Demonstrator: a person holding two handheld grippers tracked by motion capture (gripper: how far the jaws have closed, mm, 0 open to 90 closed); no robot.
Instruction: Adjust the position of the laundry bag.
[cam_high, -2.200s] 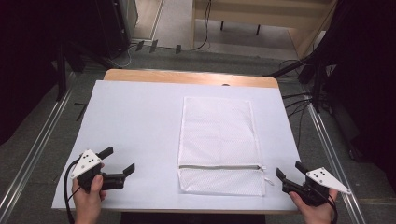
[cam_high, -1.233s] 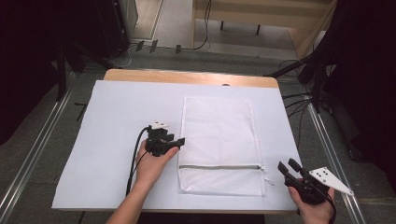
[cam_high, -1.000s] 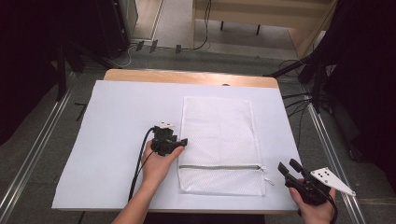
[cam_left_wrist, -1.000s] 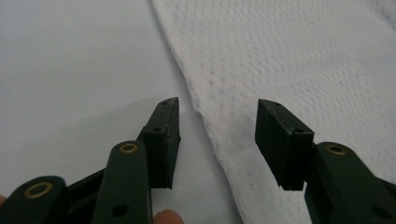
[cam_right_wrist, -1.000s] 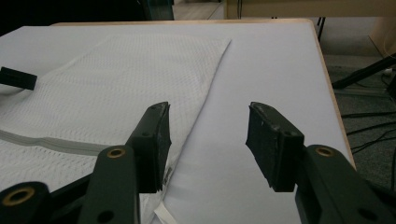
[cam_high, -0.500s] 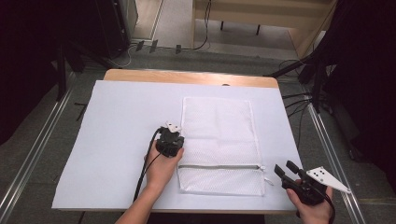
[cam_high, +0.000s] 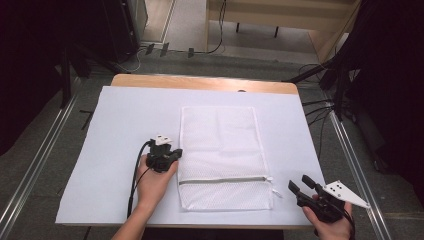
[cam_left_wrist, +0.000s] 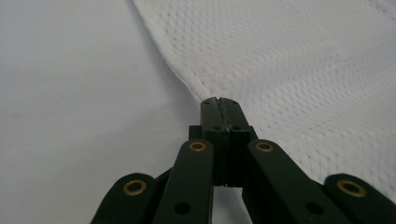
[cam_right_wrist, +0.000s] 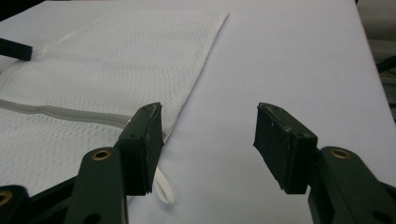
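Note:
A white mesh bag (cam_high: 220, 145) lies flat on the white sheet (cam_high: 115, 120), with its grey zipper (cam_high: 225, 180) running across near the front end. My left gripper (cam_high: 175, 153) is shut on the bag's left edge, and in the left gripper view the jaws (cam_left_wrist: 218, 101) meet on the mesh (cam_left_wrist: 289, 60), which rises slightly to them. At the front right, my right gripper (cam_high: 299, 182) is open and its jaws have just been opening wider. Nothing is pressed between them (cam_right_wrist: 208, 140). The white zipper pull (cam_right_wrist: 164, 189) lies beside its left jaw, by the bag's corner (cam_right_wrist: 107, 60).
The sheet covers a wooden table (cam_high: 200, 82) whose far edge shows. Metal rails (cam_high: 30, 170) run along both sides on the floor. Cables (cam_high: 320, 107) and dark equipment stand beyond the right and far left.
My left gripper closed on the bag's left edge and moved left, dragging the whole bag left across the sheet. The right gripper stayed in place and its jaws widened a little.

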